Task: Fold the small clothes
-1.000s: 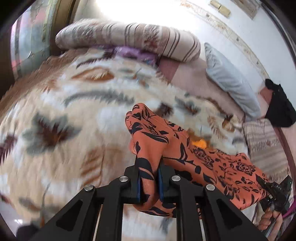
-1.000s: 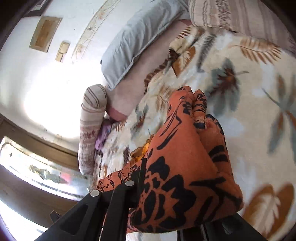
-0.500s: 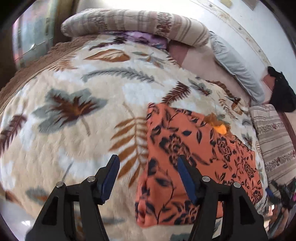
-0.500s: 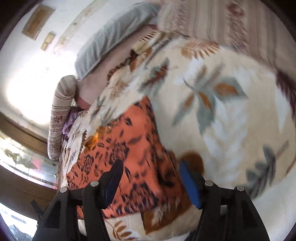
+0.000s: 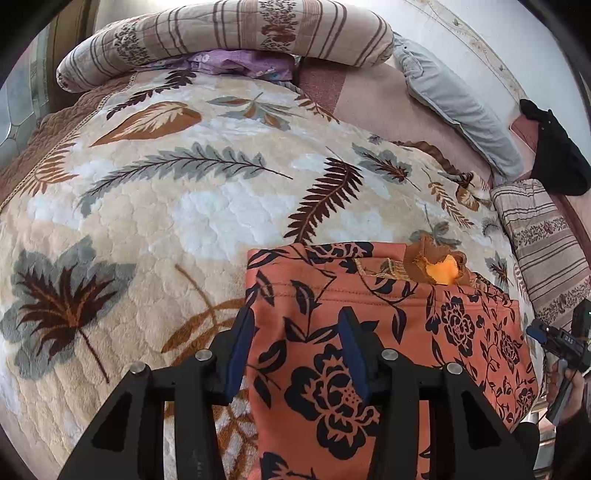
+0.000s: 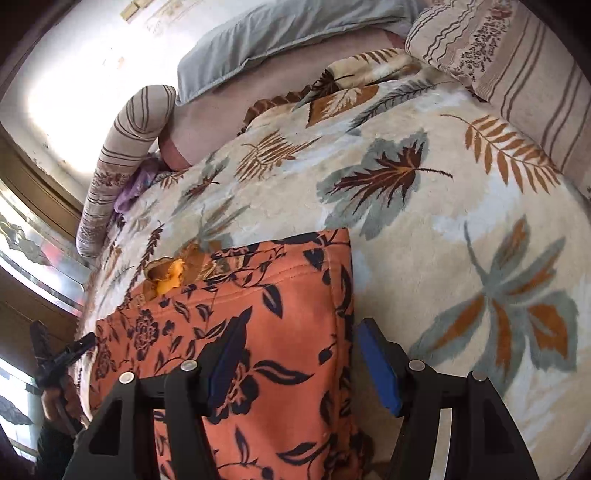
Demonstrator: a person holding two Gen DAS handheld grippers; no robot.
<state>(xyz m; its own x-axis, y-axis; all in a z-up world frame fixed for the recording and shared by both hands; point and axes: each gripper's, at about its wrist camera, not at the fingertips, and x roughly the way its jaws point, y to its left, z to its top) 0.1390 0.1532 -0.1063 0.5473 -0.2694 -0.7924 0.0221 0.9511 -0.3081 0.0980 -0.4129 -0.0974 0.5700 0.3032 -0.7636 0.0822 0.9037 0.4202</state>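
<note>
An orange garment with black flower print [image 5: 388,332] lies flat and folded on the leaf-patterned blanket [image 5: 184,206]. A small orange and brown trim [image 5: 439,271] shows at its far edge. My left gripper [image 5: 295,354] is open over the garment's left corner, holding nothing. In the right wrist view the same garment [image 6: 258,332] lies flat, and my right gripper [image 6: 303,369] is open over its right edge, empty. Each gripper shows at the edge of the other's view, the right one [image 5: 561,343] and the left one [image 6: 62,358].
A striped bolster [image 5: 221,33] and purple cloth [image 5: 236,64] lie at the bed's far end. A grey pillow [image 5: 458,103], a black cloth [image 5: 554,155] and a striped cushion [image 5: 546,243] line the right side. A window frame [image 6: 33,236] stands beyond the bed.
Both grippers let go of the orange garment and opened. The garment dropped from a held bunch to lying flat on the blanket, and both grippers drew back a little.
</note>
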